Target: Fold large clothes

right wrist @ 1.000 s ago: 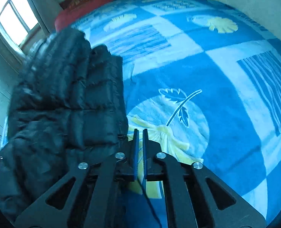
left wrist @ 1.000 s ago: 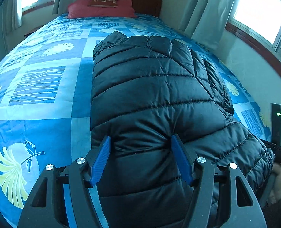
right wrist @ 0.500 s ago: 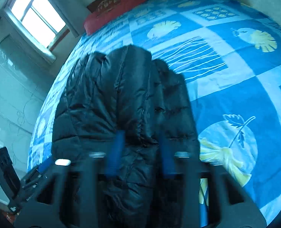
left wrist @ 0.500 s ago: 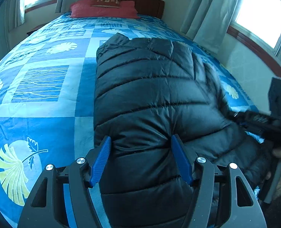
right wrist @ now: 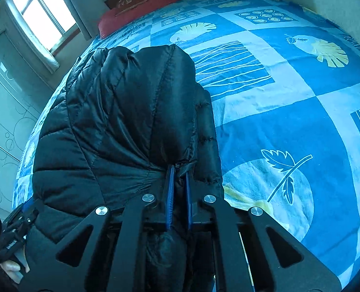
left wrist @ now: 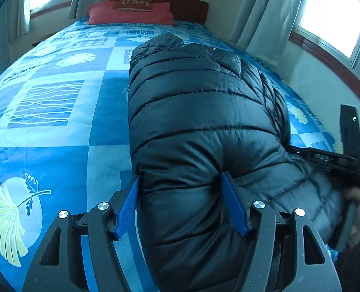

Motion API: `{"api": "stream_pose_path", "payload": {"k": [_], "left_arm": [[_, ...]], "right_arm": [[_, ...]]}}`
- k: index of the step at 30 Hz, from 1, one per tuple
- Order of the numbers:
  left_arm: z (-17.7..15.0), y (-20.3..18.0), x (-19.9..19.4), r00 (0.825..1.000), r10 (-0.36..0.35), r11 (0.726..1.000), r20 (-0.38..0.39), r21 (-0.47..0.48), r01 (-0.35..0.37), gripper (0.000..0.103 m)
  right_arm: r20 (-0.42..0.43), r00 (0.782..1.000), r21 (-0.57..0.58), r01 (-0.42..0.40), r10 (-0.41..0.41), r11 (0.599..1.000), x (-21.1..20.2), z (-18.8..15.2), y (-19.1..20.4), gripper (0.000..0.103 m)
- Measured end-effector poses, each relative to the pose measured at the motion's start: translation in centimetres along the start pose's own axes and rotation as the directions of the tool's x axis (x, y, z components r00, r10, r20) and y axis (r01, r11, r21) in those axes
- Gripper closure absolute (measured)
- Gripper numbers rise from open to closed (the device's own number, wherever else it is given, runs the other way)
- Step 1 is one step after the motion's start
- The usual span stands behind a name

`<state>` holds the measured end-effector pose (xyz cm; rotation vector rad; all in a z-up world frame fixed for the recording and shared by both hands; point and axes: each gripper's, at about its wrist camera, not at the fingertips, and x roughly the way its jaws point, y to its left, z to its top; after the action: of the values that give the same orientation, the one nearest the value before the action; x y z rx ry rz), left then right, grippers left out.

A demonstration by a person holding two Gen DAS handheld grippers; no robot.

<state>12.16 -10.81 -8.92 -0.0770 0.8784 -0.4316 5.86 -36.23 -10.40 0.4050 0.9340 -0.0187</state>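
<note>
A black quilted puffer jacket (left wrist: 199,121) lies lengthwise on the blue patterned bed (left wrist: 58,112). My left gripper (left wrist: 181,187) is open, its blue fingers straddling a bulge of the jacket's near end without pinching it. My right gripper (right wrist: 179,177) is shut on a fold of the jacket (right wrist: 131,112) near its hood, with fabric pinched between the blue pads. In the left wrist view the right gripper's black body (left wrist: 330,160) shows at the jacket's right edge.
Red pillows (left wrist: 131,12) and a wooden headboard (left wrist: 187,4) are at the bed's far end. Curtained windows (left wrist: 330,7) line the right wall, close to the bed. A black device with a green light (left wrist: 349,131) stands at the right.
My right gripper swung from the bare bedspread onto the jacket, opened, and has closed on a fold of it. My left gripper stayed open over the near end.
</note>
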Motion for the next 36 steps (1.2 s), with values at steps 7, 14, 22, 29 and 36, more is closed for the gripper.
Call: {"api": "stream_pose_path", "payload": {"k": [7, 14, 22, 29, 36], "left_arm": [[0.3, 0.7, -0.3, 1.000, -0.026, 0.999, -0.008, -0.047, 0.025, 0.038], [0.2, 0.3, -0.5, 1.000, -0.021, 0.998, -0.013, -0.062, 0.020, 0.038], [0.2, -0.8, 1.0, 0.999, 0.046, 0.999, -0.021, 0.006, -0.046, 0.038], [1.2, 0.9, -1.4, 0.998, 0.001, 0.998, -0.063, -0.056, -0.005, 0.038], [6.1, 0.9, -2.9, 0.998, 0.014, 0.999, 0.061, -0.036, -0.012, 0.038]], "right_arm": [[0.120, 0.990, -0.059, 0.077, -0.069, 0.995, -6.0, -0.4, 3.1, 0.080], [0.073, 0.997, -0.208, 0.019, -0.003, 0.978, -7.8, -4.1, 7.3, 0.081], [0.017, 1.000, -0.105, -0.013, 0.015, 0.994, -2.2, -6.4, 3.7, 0.087], [0.051, 0.999, -0.109, -0.007, 0.013, 0.994, -6.6, -5.3, 5.7, 0.084], [0.137, 0.990, -0.121, 0.035, -0.019, 0.992, -7.6, 1.4, 7.8, 0.078]]}}
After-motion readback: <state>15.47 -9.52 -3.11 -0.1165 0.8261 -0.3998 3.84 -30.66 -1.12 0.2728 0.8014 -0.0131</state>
